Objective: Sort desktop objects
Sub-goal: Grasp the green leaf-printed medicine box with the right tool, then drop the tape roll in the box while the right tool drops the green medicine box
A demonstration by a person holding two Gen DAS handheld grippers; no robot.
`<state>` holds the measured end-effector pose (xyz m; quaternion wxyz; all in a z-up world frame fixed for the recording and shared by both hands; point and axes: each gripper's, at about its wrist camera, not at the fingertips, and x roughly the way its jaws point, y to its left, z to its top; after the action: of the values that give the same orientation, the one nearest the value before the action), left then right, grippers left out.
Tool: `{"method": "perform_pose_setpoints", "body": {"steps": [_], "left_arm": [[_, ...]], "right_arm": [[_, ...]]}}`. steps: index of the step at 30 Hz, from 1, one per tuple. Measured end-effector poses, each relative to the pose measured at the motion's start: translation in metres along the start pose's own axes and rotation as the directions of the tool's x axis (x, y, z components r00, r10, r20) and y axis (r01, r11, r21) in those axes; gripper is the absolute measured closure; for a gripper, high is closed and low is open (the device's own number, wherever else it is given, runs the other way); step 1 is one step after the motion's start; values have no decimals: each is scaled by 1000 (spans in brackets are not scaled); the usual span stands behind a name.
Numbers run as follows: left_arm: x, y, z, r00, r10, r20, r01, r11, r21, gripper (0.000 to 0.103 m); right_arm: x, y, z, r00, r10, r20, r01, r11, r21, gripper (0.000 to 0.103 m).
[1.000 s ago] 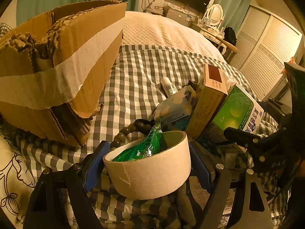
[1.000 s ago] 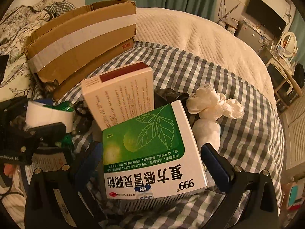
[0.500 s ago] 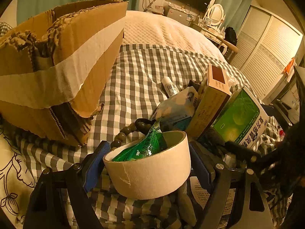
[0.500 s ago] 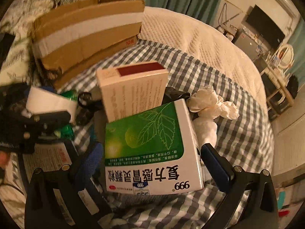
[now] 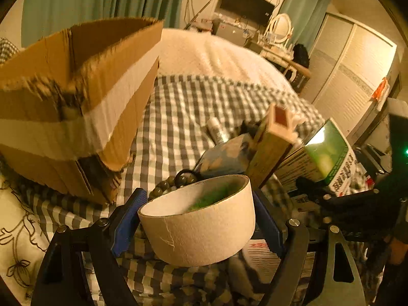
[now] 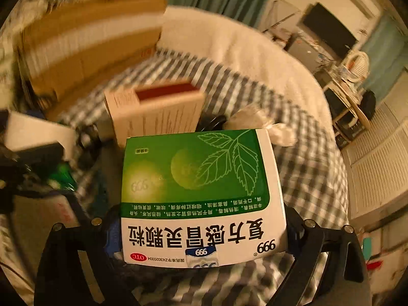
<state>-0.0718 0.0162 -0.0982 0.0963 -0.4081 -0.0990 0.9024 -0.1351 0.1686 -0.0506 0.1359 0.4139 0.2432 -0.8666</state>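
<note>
Clearly, the left gripper is clamped on a roll of white tape, its blue pads pressed against both sides of the roll. Something green shows through the roll's hollow centre, too blurred to name. Just beyond the roll lie a string of dark beads and a bluish packet, with a small white bottle farther off on the checked bed cover. A torn cardboard box with a broad white strip of tape stands to the left, its open top ragged.

The right gripper straddles a green and white medicine box, which lies between the two jaws with its printed face up and the lettering upside down from this view. The jaws are closing around it; the right wrist picture does not show clearly whether the pads already press on its sides. Behind it, farther away, a tan box with a dark red panel stands upright, and crumpled white tissue lies to the right of that on the checked cover.

In the left wrist view, the same two boxes lean together to the right of the tape roll, and the right gripper's black frame shows at the right edge.
</note>
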Motion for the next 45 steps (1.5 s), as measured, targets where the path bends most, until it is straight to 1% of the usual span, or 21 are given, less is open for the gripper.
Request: {"method": "perform_pose_setpoints", "body": {"steps": [2, 5, 7, 9, 13, 14, 16, 18, 20, 22, 24, 26, 29, 31, 33, 34, 35, 38, 40, 43, 45], "left_arm": [[-12, -1, 5, 999, -19, 31, 19, 1000, -5, 19], [-42, -1, 19, 992, -63, 109, 64, 998, -7, 19], [-68, 1, 35, 981, -85, 176, 87, 996, -5, 19], [-96, 6, 54, 964, -93, 249, 96, 995, 0, 19], [-140, 25, 97, 932, -31, 362, 36, 999, -8, 19], [-148, 33, 107, 923, -8, 385, 13, 1000, -9, 19], [-157, 54, 127, 896, 71, 438, -66, 997, -27, 19], [-153, 78, 136, 888, 128, 442, -113, 992, -60, 19], [-143, 105, 136, 891, 149, 429, -117, 988, -102, 19], [-125, 136, 132, 902, 147, 405, -99, 986, -137, 19], [-112, 151, 132, 912, 166, 376, -118, 982, -148, 19], [-102, 160, 128, 920, 176, 351, -131, 980, -148, 19], [-89, 165, 125, 932, 154, 329, -110, 983, -150, 18], [-81, 166, 122, 944, 136, 300, -94, 984, -151, 8], [-80, 166, 121, 949, 124, 288, -82, 985, -154, 3], [-83, 165, 122, 949, 122, 290, -79, 984, -157, 1], [-87, 162, 121, 947, 117, 298, -71, 985, -159, 0], [-100, 155, 119, 940, 108, 322, -61, 986, -154, 0], [-111, 142, 113, 939, 91, 332, -48, 990, -136, 0], [-121, 118, 104, 951, 48, 306, -21, 996, -90, 0], [-123, 95, 91, 959, 9, 284, 5, 999, -49, 0]], "right_arm": [[-21, -5, 1, 999, -20, 38, 18, 999, 45, 9], [-59, -10, 10, 994, -8, 108, -3, 995, 100, 9], [-84, -8, 19, 987, -6, 160, -13, 993, 114, 9], [-116, -5, 32, 973, 1, 233, -30, 992, 124, 9], [-161, 4, 67, 929, 45, 367, -110, 982, 156, 9], [-169, 8, 82, 912, 73, 403, -148, 976, 158, 9], [-176, 18, 98, 891, 97, 444, -184, 970, 157, 9], [-174, 31, 118, 874, 129, 468, -221, 964, 146, 9], [-161, 49, 139, 866, 164, 473, -260, 955, 145, 9], [-143, 63, 153, 862, 201, 465, -301, 942, 151, 9], [-117, 79, 169, 861, 252, 442, -348, 925, 151, 9], [-96, 94, 181, 862, 270, 429, -364, 918, 155, 9], [-75, 106, 193, 862, 284, 420, -384, 906, 175, 7], [-70, 110, 199, 869, 285, 406, -384, 904, 187, 6], [-69, 111, 208, 882, 245, 403, -346, 917, 199, 0], [-72, 107, 207, 884, 223, 410, -328, 922, 206, 0], [-78, 103, 206, 885, 196, 423, -310, 925, 219, 0], [-95, 88, 202, 881, 177, 438, -306, 920, 245, 0], [-110, 73, 192, 880, 161, 447, -302, 916, 265, 0], [-137, 45, 165, 896, 99, 432, -246, 922, 298, 0], [-152, 21, 137, 917, 42, 398, -189, 922, 338, 0]]}}
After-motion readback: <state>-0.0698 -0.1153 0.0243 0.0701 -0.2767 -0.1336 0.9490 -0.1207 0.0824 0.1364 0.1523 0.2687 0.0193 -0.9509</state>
